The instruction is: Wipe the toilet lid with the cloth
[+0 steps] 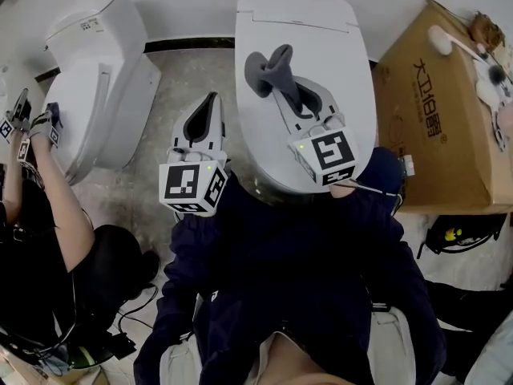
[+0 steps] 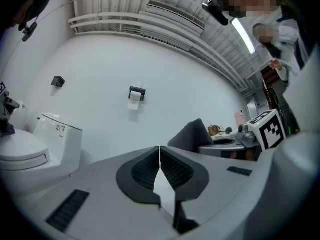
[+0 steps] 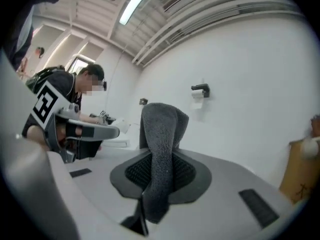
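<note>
Task object: grey cloth (image 1: 272, 70), over the far half of the closed white toilet lid (image 1: 329, 46), centre of the scene.
Right gripper (image 3: 160, 164): clamped on the cloth. A thick fold sits between the jaws, and the free end stands up past the tips.
Left gripper (image 2: 160, 159): jaws together with nothing between them, held off the left edge of the lid, above the floor.
Contact: no view confirms whether the cloth touches the lid.
Handling, cloth: judged soft, light and limp, with a towel-like pile. It should bunch and fold rather than slide flat, and is unlikely to slip from the ribbed pads.
Hold point: the present grip, mid-fold, looks secure. A loose end left below the jaws would serve as the wiping face.
Handling, lid: smooth, glossy and rigid. It looks slippery, so moderate downward pressure is advised.
Progress: judged at or near the start of wiping.
Surroundings: second toilet (image 1: 96, 62) at left; cardboard box (image 1: 433, 119) at right; another person (image 1: 48, 223) at near left with their own grippers.
Risk: the hard jaw tips could scrape the lid if the cloth rides up.
</note>
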The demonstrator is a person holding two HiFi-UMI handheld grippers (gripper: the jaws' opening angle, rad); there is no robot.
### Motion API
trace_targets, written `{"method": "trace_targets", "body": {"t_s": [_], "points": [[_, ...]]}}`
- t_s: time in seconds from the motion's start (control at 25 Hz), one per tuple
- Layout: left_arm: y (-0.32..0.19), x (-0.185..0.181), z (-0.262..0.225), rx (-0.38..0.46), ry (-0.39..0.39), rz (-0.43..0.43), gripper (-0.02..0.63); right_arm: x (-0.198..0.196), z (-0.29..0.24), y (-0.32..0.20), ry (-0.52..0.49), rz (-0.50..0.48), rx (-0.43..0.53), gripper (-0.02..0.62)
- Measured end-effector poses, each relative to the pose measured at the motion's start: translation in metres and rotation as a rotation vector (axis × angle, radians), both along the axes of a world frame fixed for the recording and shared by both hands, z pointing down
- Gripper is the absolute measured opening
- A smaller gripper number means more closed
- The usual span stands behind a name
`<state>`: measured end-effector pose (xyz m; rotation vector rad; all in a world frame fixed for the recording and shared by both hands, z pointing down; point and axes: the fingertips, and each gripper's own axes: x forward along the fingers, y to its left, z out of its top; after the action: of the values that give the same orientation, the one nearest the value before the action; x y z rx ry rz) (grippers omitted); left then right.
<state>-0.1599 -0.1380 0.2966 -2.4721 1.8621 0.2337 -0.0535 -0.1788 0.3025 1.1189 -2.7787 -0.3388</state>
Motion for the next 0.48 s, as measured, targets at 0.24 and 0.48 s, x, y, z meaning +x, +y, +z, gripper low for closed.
{"method": "trace_targets", "body": {"t_s": [0.24, 0.48], "points": [[0.001, 0.004, 0.0, 0.002, -0.007, 0.002, 0.017, 0.019, 0.0, -0.002, -0.143, 0.066, -0.004, 0.077], [0.001, 0.006, 0.0, 0.003, -0.01, 0.001, 0.017, 0.021, 0.002, 0.0, -0.162, 0.077, -0.006, 0.077]]}}
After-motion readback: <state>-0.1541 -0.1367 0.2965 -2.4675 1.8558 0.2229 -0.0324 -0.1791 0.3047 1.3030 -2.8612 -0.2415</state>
